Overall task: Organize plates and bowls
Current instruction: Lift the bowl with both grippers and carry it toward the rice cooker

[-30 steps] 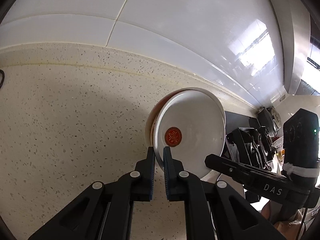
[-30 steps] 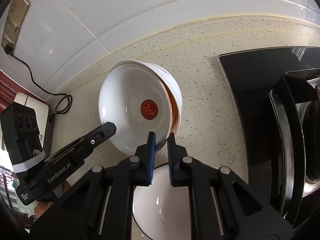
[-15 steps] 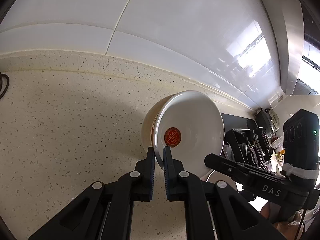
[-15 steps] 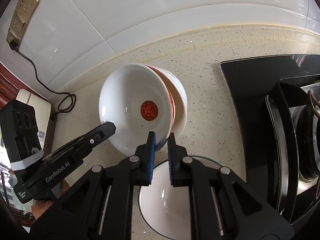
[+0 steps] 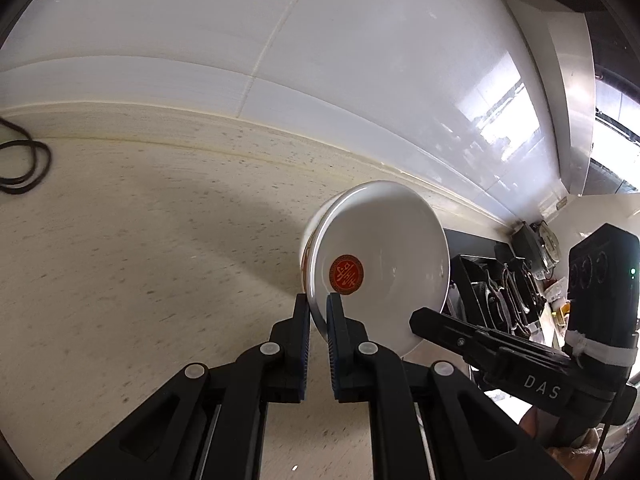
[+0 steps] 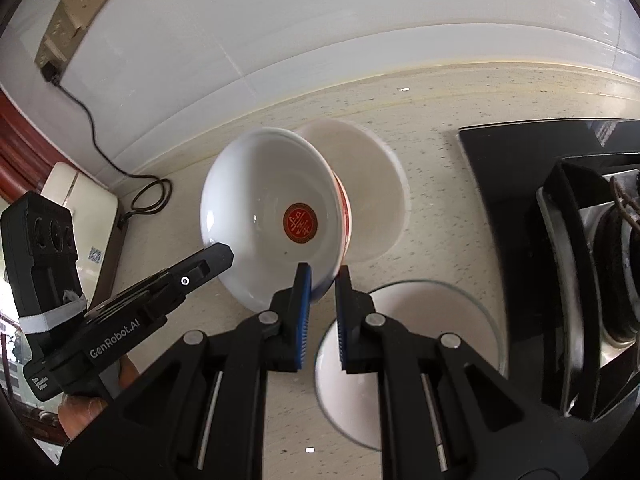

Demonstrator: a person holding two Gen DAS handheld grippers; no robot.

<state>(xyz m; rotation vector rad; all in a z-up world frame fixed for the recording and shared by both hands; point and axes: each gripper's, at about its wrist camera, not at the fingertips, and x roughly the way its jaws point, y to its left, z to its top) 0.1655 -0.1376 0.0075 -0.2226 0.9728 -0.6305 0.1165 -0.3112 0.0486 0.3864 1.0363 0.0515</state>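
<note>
So the white ceramic bowl with the red round emblem (image 6: 276, 216) is up off the counter, tipped on edge with its open face toward both cameras. The left gripper (image 5: 318, 312) and right gripper (image 6: 322, 284) are each clamped on its rim. Below sits the speckled beige stone countertop (image 5: 140, 264), another white bowl (image 6: 372, 188) just behind, white wall tiles (image 5: 360, 60) and a black gas stove (image 6: 560, 216) alongside.

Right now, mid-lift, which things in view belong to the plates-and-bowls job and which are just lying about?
Belongs to the job:
- white bowl with red emblem, gripped at its rim by left gripper and right gripper
- second white bowl on the counter behind it
- white dish with a glass rim below the right gripper

Lying about:
- gas stove
- black cable
- wall socket
</note>
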